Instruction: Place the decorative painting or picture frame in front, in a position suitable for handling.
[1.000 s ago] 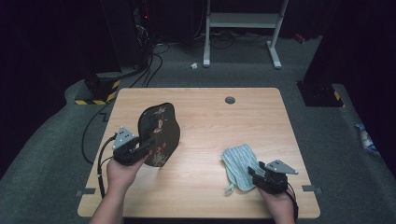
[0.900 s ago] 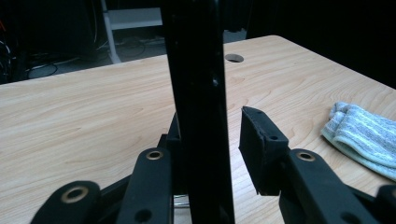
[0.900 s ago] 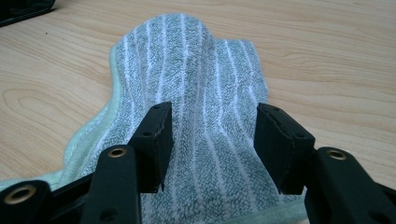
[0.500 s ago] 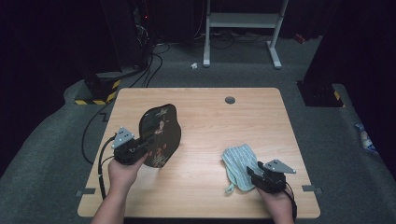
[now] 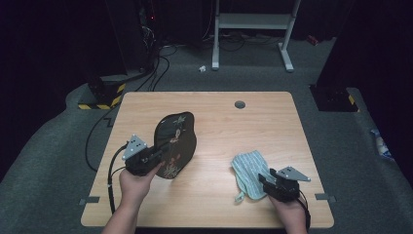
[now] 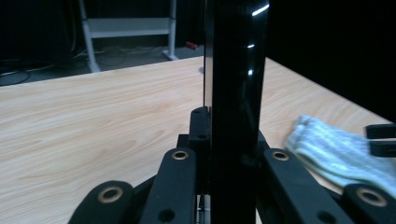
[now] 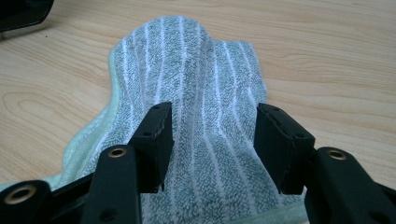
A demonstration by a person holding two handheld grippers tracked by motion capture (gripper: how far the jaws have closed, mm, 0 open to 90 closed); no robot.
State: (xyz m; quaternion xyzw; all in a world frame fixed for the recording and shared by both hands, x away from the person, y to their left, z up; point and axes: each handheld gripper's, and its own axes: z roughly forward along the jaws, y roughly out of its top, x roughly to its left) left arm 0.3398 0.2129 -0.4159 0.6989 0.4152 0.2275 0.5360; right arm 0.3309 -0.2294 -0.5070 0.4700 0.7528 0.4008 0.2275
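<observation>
Two tools ready, wiping not yet begun

Two grippers work at the bench. Our left gripper (image 5: 146, 158) is clamped on the rim of a black lacquered tray (image 5: 174, 145), which stands on edge near the left edge of the bench (image 5: 214, 105). In the left gripper view the tray (image 6: 236, 93) rises between the closed jaws.

Our right gripper (image 5: 276, 184) rests over a striped cloth (image 5: 249, 173) near the front right corner. Its jaws are wide apart above the cloth (image 7: 205, 93) and grip nothing.

We judge the tray is lifted and the cloth is not yet taken; any wiping remains.

We cannot tell if the tray's lower edge touches the bench.
</observation>
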